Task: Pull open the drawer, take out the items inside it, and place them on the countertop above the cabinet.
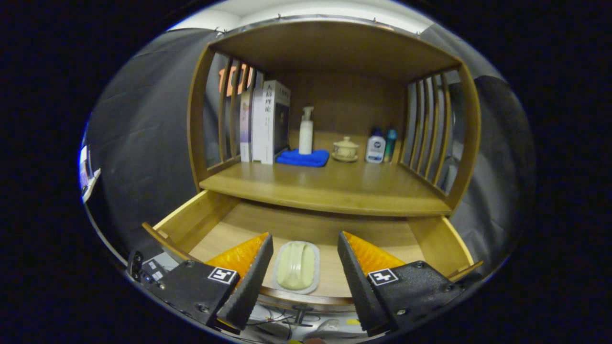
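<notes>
One item in drawer: a pale soap bar in a clear tray (pixel 297 266), lying near the drawer's front edge, between your fingers.
Drawer (pixel 201 224): pulled open below the counter.
Tongs (pixel 305 260): your fingers stand wide apart, one each side of the soap, not touching it.
Counter (pixel 330 191): books (pixel 267 122), a pump bottle (pixel 306 131) on a blue cloth (pixel 303 157), a lidded cup (pixel 345 148), two small bottles (pixel 381 145) at the back.

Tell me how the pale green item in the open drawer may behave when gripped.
The soap dish lies flat between the open gripper fingers, so it probably will not roll. Its smooth, rounded rim may slip. It looks rigid and light.
</notes>
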A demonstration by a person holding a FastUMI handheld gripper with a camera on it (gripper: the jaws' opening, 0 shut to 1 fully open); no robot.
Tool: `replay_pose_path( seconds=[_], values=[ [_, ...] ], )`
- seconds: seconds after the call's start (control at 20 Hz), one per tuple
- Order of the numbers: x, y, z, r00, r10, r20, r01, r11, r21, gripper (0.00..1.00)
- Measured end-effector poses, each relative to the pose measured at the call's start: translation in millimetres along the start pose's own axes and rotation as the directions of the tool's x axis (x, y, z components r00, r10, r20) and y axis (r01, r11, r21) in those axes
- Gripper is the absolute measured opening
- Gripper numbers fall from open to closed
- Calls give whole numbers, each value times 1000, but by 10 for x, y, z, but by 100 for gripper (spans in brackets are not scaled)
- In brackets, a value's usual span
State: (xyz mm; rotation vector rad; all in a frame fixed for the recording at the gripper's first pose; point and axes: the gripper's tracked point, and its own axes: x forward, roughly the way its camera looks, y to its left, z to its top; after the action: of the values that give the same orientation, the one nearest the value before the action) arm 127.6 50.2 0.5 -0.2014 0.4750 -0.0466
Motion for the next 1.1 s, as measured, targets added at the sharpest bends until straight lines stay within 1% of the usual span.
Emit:
replay_pose_path(
  seconds=[0.1, 0.2, 0.3, 0.55, 0.7, 0.75, 0.9, 1.0, 1.1],
  values=[
    [116, -7, -2, 998, -7, -68, 5, 999, -31, 86],
    [225, 41, -70, 989, 3, -148, -9, 999, -40, 85],
    [320, 85, -161, 974, 27, -226, -33, 999, -19, 86],
    [557, 96, -400, 936, 32, -351, -22, 999, 31, 85],
    [634, 105, -514, 916, 43, -400, -21, 998, 61, 83],
    [654, 98, -543, 910, 43, -413, -16, 998, 68, 81],
    [681, 66, -621, 896, 30, -443, -3, 998, 61, 77],
    [682, 37, -671, 890, 21, -455, 1, 999, 47, 76],
    [700, 45, -682, 889, 31, -457, -5, 998, 58, 72]
  ],
)
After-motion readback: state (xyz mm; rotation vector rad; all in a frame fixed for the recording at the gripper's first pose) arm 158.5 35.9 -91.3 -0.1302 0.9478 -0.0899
